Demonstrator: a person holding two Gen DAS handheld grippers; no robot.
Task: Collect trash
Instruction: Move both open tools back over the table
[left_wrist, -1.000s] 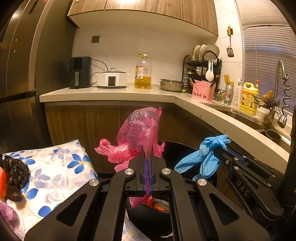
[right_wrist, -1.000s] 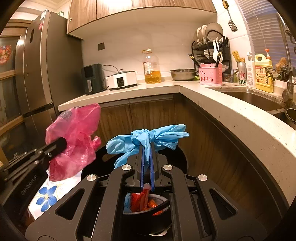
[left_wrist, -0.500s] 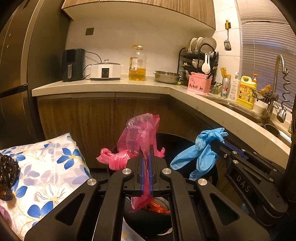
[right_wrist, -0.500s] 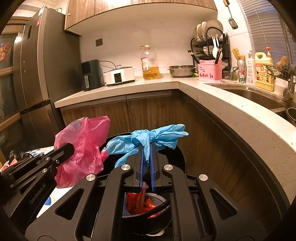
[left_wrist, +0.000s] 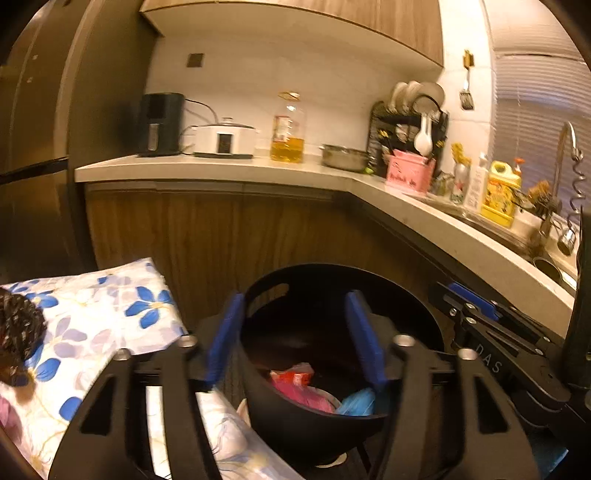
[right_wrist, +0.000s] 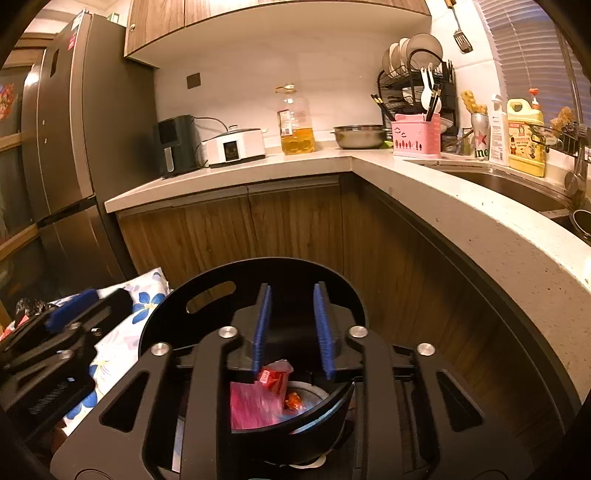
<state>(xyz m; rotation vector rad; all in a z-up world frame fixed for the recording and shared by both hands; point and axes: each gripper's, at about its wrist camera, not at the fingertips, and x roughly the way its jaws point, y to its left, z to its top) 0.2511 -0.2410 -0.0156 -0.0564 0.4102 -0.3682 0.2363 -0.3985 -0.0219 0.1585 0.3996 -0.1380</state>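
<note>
A round black trash bin (left_wrist: 406, 295) (right_wrist: 177, 317) stands on the floor below both grippers. Inside it lie a pink plastic bag (left_wrist: 306, 397) (right_wrist: 251, 406), a blue glove (left_wrist: 356, 404) and red wrappers (right_wrist: 271, 376). My left gripper (left_wrist: 293, 332) is open and empty above the bin's left side. My right gripper (right_wrist: 293, 328) is open and empty above the bin; it also shows at the right of the left wrist view (left_wrist: 491, 325). The left gripper shows at the left of the right wrist view (right_wrist: 62, 332).
A flowered cloth (left_wrist: 110, 317) (right_wrist: 122, 343) lies left of the bin, with a dark crumpled bag (left_wrist: 18, 325) on it. Wooden cabinets (right_wrist: 288, 229) and a corner counter (right_wrist: 461, 206) with appliances, dish rack and sink stand behind. A fridge (right_wrist: 62, 147) is at left.
Both grippers have opened. The pink bag has dropped from the left one and the blue glove from the right one into the bin.
</note>
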